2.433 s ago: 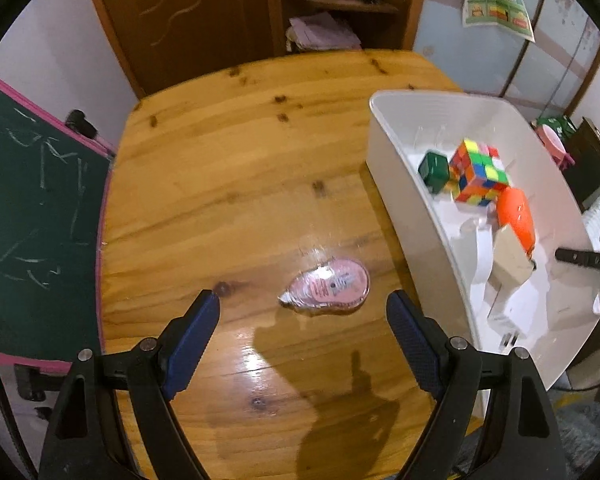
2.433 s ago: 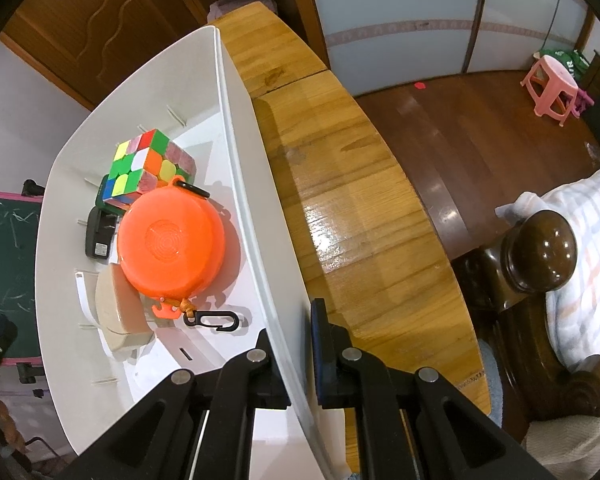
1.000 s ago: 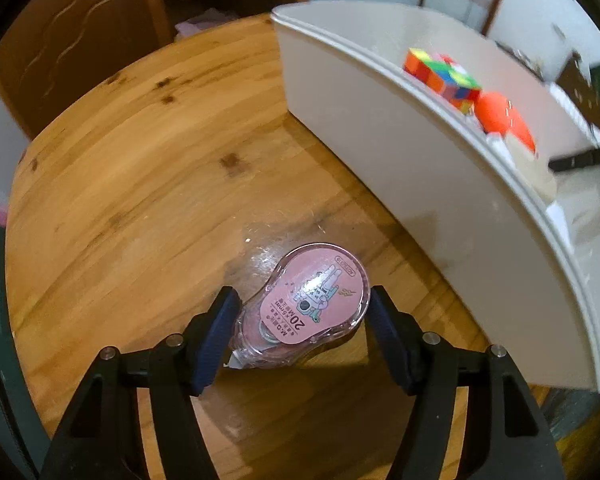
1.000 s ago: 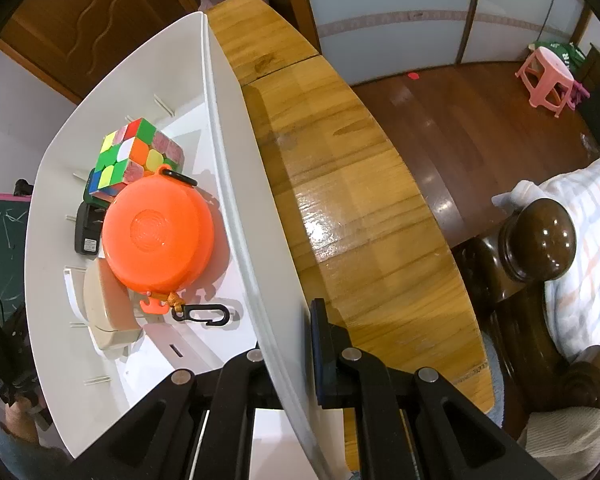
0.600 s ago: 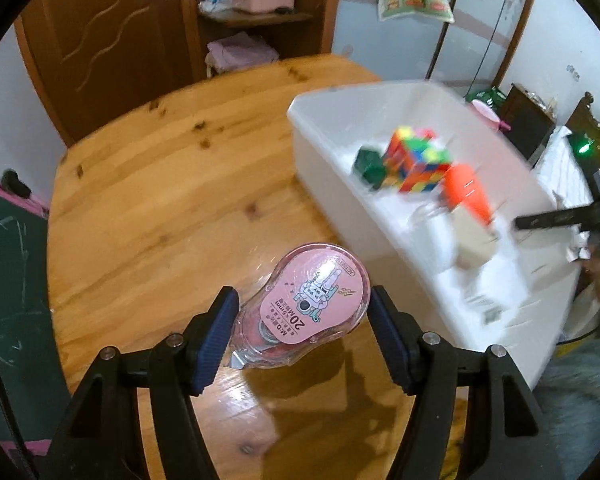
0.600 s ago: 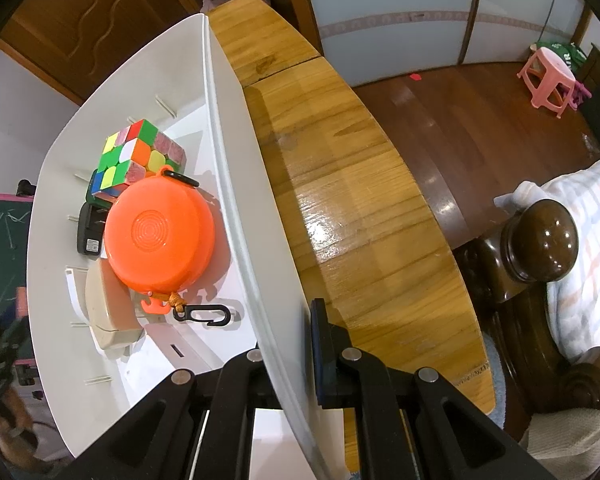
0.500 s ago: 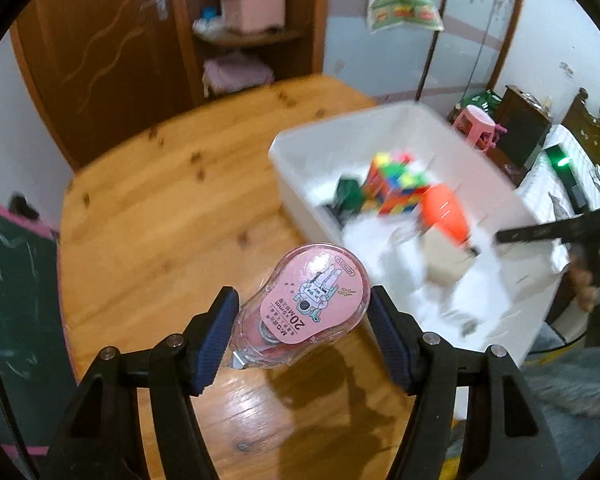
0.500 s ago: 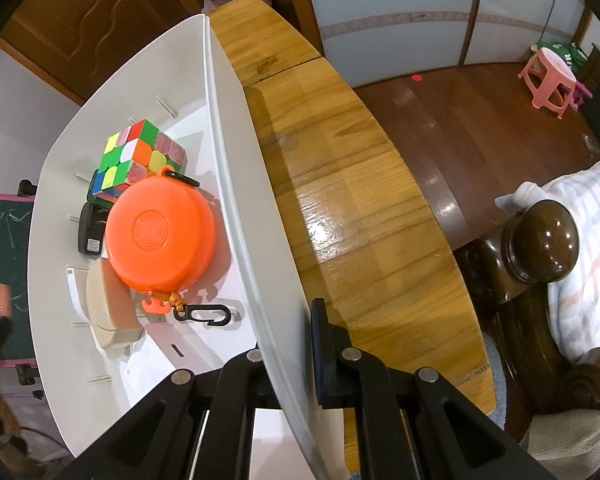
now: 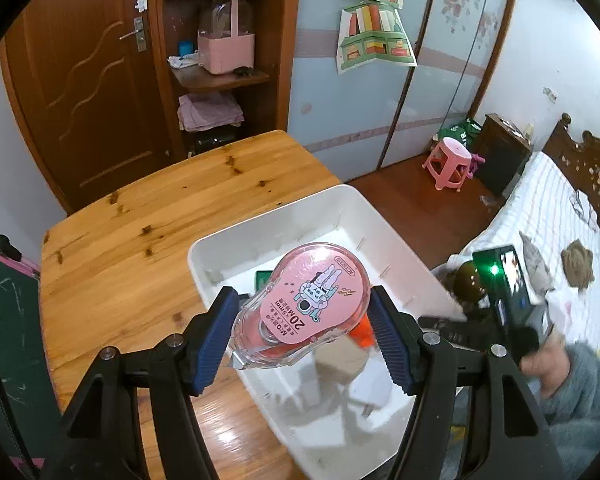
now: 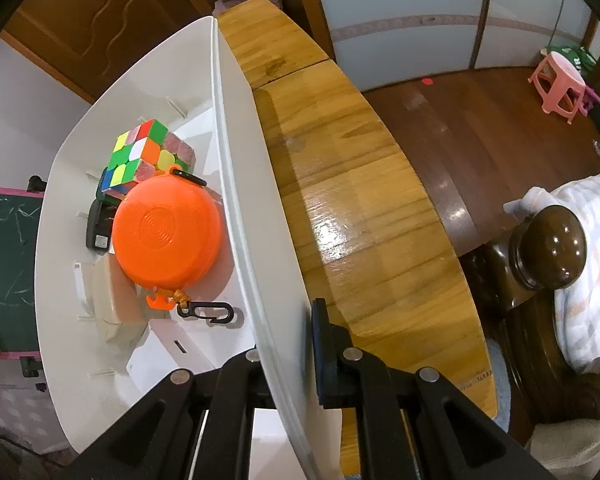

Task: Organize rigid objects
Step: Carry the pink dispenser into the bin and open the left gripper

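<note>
My left gripper is shut on a pink correction tape dispenser and holds it in the air above the white bin. In the right wrist view my right gripper is shut on the white bin's side wall. Inside the bin lie a colourful puzzle cube, an orange round case with a black clip, a beige block and a black device. The tape hides most of the bin's contents in the left wrist view.
The bin rests on a wooden table, whose right part lies outside the bin wall. A green chalkboard stands at the left. At the right are a bed, a dark bedpost, a pink stool and a person's grey sleeve.
The left gripper closed on the tape on the table, then lifted it up and over toward the bin. The right gripper stayed still on the bin wall.
</note>
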Available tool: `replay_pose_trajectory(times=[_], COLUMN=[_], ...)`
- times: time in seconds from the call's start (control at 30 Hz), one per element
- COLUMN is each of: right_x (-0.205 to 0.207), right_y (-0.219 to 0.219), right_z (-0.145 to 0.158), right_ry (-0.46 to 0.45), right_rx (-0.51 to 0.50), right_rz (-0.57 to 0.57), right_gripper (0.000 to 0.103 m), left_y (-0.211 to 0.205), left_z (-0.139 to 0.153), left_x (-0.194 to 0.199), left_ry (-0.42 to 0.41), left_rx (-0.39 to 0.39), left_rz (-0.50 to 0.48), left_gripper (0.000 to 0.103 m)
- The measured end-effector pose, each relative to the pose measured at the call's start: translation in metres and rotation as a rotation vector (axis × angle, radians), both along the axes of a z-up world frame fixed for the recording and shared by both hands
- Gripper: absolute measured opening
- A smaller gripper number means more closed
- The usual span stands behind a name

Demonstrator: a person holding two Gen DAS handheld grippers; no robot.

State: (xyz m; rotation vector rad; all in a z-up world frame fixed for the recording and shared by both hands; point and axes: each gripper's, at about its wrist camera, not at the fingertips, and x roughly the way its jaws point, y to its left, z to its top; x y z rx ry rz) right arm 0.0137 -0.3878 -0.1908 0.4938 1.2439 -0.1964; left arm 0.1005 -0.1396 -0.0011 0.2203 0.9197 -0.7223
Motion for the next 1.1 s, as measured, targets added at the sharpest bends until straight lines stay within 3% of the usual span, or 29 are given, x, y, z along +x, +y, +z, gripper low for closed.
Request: replay_pose_trajectory(times=[0.57,1.1], right_x=[0.003,0.019], right_y=[-0.003,-0.003], right_z=[0.000,0.007], right_ry=[-0.015,-0.027], right_rx=[0.006,-0.020], right_rz=[0.023,0.031], right_gripper=[0.009,0.008], left_y=[-0.047,-0.050], left_z=[-0.069,-0.100], left_x=[0.023,0.035], left_ry=[0.116,0.157], left_rx=[0.109,0.182], left_rz=[0.092,0.139], left_gripper=[0.070,0.070])
